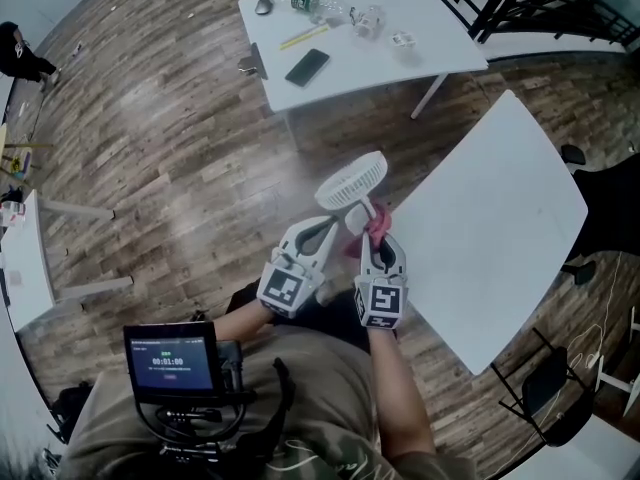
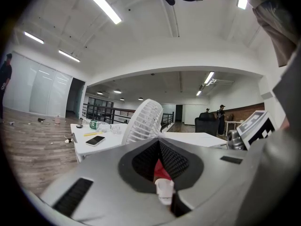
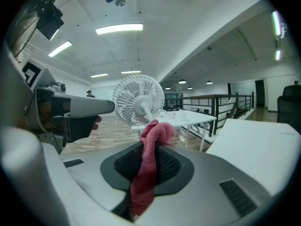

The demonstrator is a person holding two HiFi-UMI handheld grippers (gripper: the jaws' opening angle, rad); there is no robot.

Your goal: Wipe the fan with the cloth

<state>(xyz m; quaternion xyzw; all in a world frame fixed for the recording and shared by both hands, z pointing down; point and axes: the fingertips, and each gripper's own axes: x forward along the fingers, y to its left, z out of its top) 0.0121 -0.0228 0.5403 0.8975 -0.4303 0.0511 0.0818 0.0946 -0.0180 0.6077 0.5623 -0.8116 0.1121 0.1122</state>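
- In my left gripper (image 2: pixel 160 144), whose jaws are pressing together, I am pinching the white stem of the fan (image 1: pixel 352 180). Its round grille is standing tilted just past the jaw tips.
- In my right gripper (image 3: pixel 149 142), I am pinching the red cloth (image 3: pixel 149 171). One bunched end is sticking out past the jaw tips, and the rest is hanging down between the jaws.
- The bunched end is sitting just beside the fan's stem, behind the grille. I cannot tell whether it is touching.
- I am holding both grippers side by side in the air, over the wooden floor (image 1: pixel 180 168), both pointing toward the fan.
- A bare white table (image 1: pixel 500 238) is standing just to the right of the fan.
- A second white table (image 1: pixel 440 48), well beyond it, is carrying a phone (image 1: pixel 307 67) and a bottle (image 1: pixel 312 1).
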